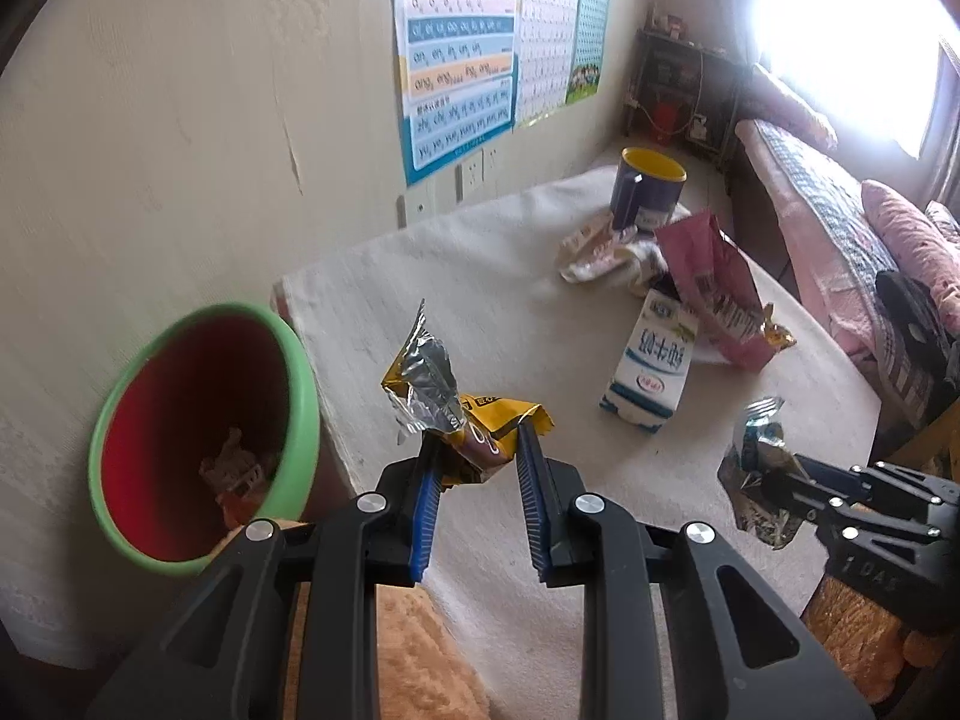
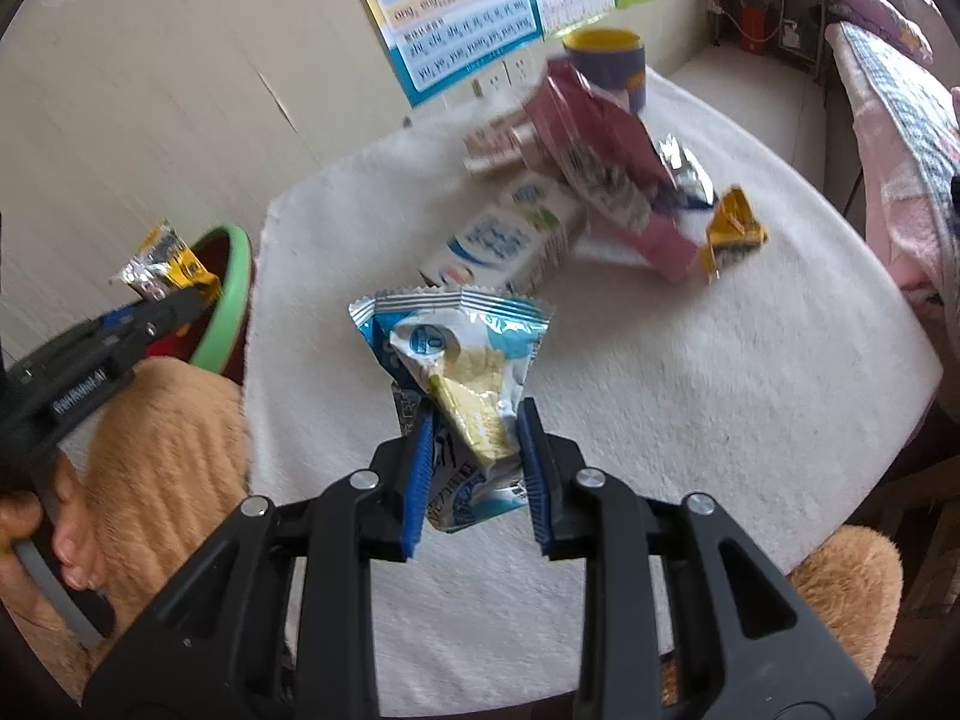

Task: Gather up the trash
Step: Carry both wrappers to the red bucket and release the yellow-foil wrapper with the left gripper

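Note:
My left gripper (image 1: 477, 441) is shut on a yellow and silver foil wrapper (image 1: 447, 402), held just right of the green-rimmed red bin (image 1: 300, 396) beside the table; the bin holds some trash. In the right wrist view this wrapper (image 2: 165, 261) hangs at the bin's rim (image 2: 231, 294). My right gripper (image 2: 474, 426) is shut on a blue and white snack wrapper (image 2: 459, 360) above the table's front part. It shows at the right of the left wrist view (image 1: 759, 468). A milk carton (image 1: 651, 363), a pink bag (image 1: 714, 294) and crumpled wrappers (image 1: 606, 252) lie on the white cloth.
A purple and yellow mug (image 1: 648, 189) stands at the table's (image 1: 480, 276) far side. A small yellow wrapper (image 2: 732, 228) lies right of the pink bag. The wall with posters (image 1: 456, 60) is behind. A bed (image 1: 840, 210) is at the right. Fuzzy orange seats (image 2: 162, 438) stand near the front edge.

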